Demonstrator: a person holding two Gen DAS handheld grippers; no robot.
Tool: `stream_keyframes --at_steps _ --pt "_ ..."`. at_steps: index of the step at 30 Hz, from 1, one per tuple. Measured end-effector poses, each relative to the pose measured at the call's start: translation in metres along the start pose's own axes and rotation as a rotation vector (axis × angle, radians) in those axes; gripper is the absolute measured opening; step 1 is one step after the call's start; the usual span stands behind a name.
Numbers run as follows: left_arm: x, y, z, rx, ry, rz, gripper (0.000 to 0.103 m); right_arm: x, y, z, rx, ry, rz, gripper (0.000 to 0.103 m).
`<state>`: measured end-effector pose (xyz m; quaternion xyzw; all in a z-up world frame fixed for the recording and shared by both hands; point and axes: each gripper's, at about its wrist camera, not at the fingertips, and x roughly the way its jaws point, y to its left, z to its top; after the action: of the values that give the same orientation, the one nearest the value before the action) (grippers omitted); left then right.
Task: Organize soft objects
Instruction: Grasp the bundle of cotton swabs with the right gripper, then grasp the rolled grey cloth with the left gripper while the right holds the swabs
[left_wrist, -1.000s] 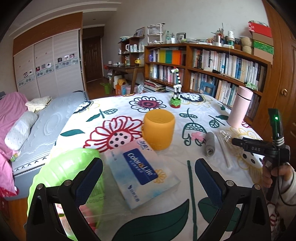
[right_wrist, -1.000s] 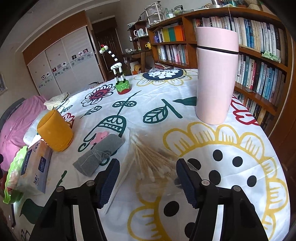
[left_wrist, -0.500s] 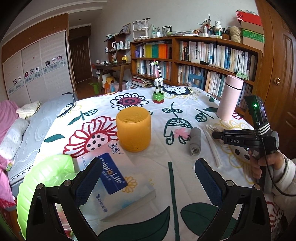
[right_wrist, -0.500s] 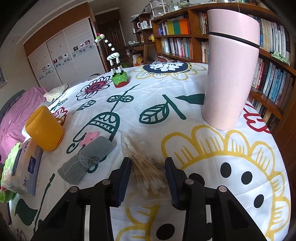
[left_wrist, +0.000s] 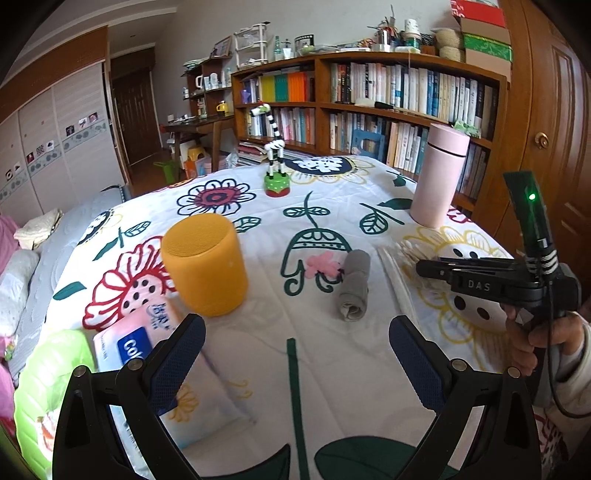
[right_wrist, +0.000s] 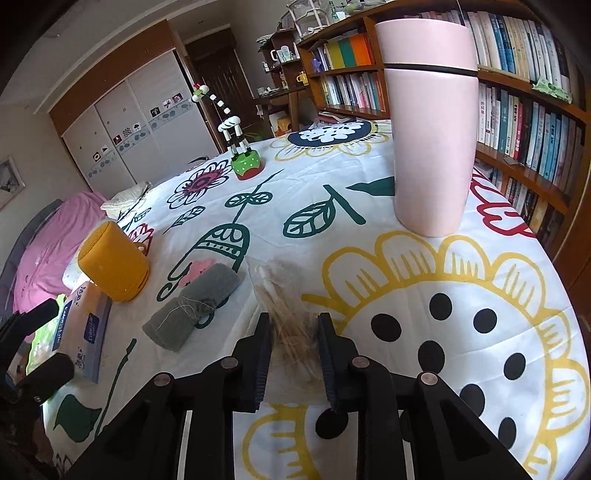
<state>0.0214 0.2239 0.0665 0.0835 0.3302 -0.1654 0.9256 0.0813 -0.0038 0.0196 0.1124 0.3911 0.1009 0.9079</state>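
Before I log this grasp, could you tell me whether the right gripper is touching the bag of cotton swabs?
Touching: in the right wrist view the right gripper has both pads pressed against the bag of cotton swabs.

A flowered tablecloth (left_wrist: 332, 369) has a wide bare stretch in the near middle, straight ahead of the left gripper (left_wrist: 295, 354), whose fingers are spread wide. To the near left, a tissue pack (left_wrist: 147, 354) and a green bag (left_wrist: 48, 376) crowd that corner. Just beyond stands an upright yellow cylinder (left_wrist: 205, 264). A rolled grey cloth (left_wrist: 354, 284) lies right of centre, with open cloth between it and the cylinder — a clear lane running toward the far edge. A bag of cotton swabs (right_wrist: 284, 306) lies just right of the roll, pinched in the right gripper (right_wrist: 293, 354). A tall pink flask (right_wrist: 432, 125) blocks the far right; a toy giraffe (left_wrist: 275, 158) stands far centre.
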Motion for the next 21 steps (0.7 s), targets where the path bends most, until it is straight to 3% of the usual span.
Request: stream_keyframes --at_steps 14,21 --pt "0.066 -0.024 0.018 0.001 0.073 -0.059 0.098 -0.008 -0.003 -0.001 0.023 -0.047 -0.004 0.026" --pt "0.092 -0.03 0.021 0.003 0.116 -0.072 0.08 -0.01 -0.003 0.0 0.028 -0.055 0.002 0.026"
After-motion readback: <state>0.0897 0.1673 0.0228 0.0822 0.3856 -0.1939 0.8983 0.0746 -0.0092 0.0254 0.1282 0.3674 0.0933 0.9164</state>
